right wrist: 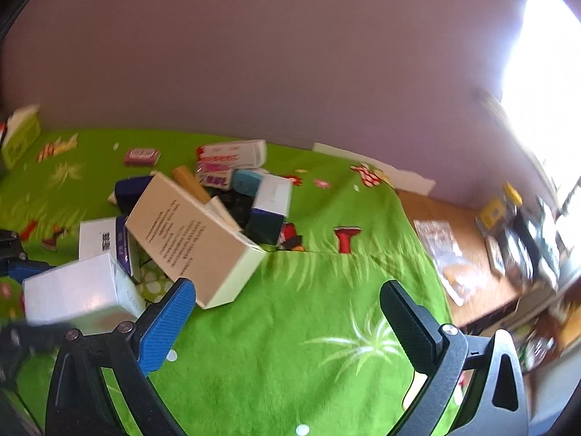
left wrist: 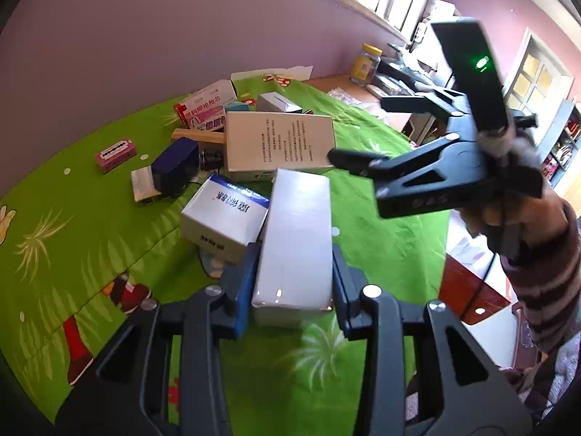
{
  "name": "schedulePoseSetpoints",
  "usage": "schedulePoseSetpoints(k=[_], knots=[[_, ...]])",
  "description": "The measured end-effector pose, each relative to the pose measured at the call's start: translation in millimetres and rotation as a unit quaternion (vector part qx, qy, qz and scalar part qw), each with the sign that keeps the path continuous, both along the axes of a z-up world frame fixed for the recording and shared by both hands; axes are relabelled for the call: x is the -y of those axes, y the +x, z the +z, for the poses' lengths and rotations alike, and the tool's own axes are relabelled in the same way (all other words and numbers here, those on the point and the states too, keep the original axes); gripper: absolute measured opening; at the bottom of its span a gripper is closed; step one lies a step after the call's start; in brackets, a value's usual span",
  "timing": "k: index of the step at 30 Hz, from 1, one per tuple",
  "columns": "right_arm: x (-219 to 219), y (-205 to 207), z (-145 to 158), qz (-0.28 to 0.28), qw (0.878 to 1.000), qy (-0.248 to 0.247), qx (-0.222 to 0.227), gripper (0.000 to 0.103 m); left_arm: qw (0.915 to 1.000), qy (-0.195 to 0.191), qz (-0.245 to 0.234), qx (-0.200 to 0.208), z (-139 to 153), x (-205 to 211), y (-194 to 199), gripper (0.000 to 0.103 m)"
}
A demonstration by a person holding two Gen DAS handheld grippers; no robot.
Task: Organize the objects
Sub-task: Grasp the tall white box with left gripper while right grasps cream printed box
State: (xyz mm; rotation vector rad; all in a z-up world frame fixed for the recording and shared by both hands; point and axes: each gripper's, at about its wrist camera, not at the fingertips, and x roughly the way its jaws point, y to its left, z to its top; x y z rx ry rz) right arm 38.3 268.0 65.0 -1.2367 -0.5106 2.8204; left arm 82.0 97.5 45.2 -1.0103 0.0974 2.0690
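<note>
A long plain white box (left wrist: 296, 243) sits between the pads of my left gripper (left wrist: 290, 283), which is shut on its near end; the same box (right wrist: 78, 290) shows at the left of the right wrist view. My right gripper (right wrist: 287, 312) hangs open over bare green cloth with nothing between its fingers, and it also appears raised at the right of the left wrist view (left wrist: 357, 132). Behind lies a pile: a large cream box with printed text (left wrist: 279, 143), a white and blue box (left wrist: 225, 214), a dark blue block (left wrist: 174, 165), and red and white boxes (left wrist: 207, 107).
A green patterned cloth (left wrist: 381, 225) covers the table. A small pink box (left wrist: 115, 153) lies apart at the left. A yellow-lidded jar (left wrist: 365, 63) and dark equipment stand on the bare wood at the back right. A striped sleeve (left wrist: 548, 272) is at the right edge.
</note>
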Motion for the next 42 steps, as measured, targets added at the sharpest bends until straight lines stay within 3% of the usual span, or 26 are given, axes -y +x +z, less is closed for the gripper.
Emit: schedulePoseSetpoints(k=[8,13,18,20,22,24,27,29,33,37,38,39,40,42], knots=[[41.8,-16.8,-10.2,0.107,0.988,0.114,0.011,0.103,0.9999,0.013,0.009,0.001,6.0,25.6,3.6,0.039],[59.2,-27.8,-19.5,0.146,0.979,0.138,0.029,0.103,0.9996,0.023,0.011,0.009,3.8,33.4,3.8,0.039],[59.2,-28.0,-21.6,0.145,0.982,0.113,0.036,0.103,0.9926,0.109,0.055,0.001,30.8,74.9,-6.1,0.039],[60.6,-29.2,-24.1,0.137,0.985,0.101,0.039,0.103,0.9882,0.086,0.122,-0.036,43.4,85.6,-20.6,0.039],[60.7,-31.1,-27.2,0.130,0.986,0.089,0.045,0.103,0.9733,0.024,0.211,-0.087,46.2,90.6,-52.4,0.039],[59.4,-31.7,-28.1,0.123,0.989,0.074,0.046,0.103,0.9572,-0.013,0.276,-0.086,32.9,95.7,-103.8,0.039],[54.4,-30.1,-27.2,0.111,0.992,0.038,0.049,0.103,0.9465,-0.065,0.309,-0.066,8.2,83.4,-162.0,0.039],[49.2,-28.2,-26.7,0.102,0.993,0.018,0.049,0.103,0.9547,-0.079,0.285,-0.035,-8.3,60.5,-179.5,0.039],[34.8,-24.6,-27.8,0.084,0.995,0.002,0.049,0.103,0.9755,-0.055,0.210,-0.035,-8.7,9.6,-161.8,0.038],[22.3,-18.6,-25.0,0.064,0.997,-0.003,0.049,0.103,0.9875,-0.054,0.144,-0.038,-5.6,-32.1,-140.8,0.040],[19.7,-16.7,-24.8,0.060,0.997,-0.004,0.048,0.103,0.9887,-0.051,0.136,-0.035,-4.4,-35.3,-139.0,0.042],[18.2,-15.0,-24.4,0.058,0.997,-0.004,0.047,0.103,0.9893,-0.051,0.130,-0.042,-0.6,-40.5,-134.9,0.062],[18.7,-16.2,-24.4,0.057,0.997,-0.006,0.046,0.103,0.9886,-0.054,0.130,-0.052,2.0,-42.4,-132.7,0.092],[16.8,-14.9,-22.3,0.054,0.998,-0.011,0.043,0.103,0.9844,-0.056,0.139,-0.092,12.9,-43.3,-120.8,0.101]])
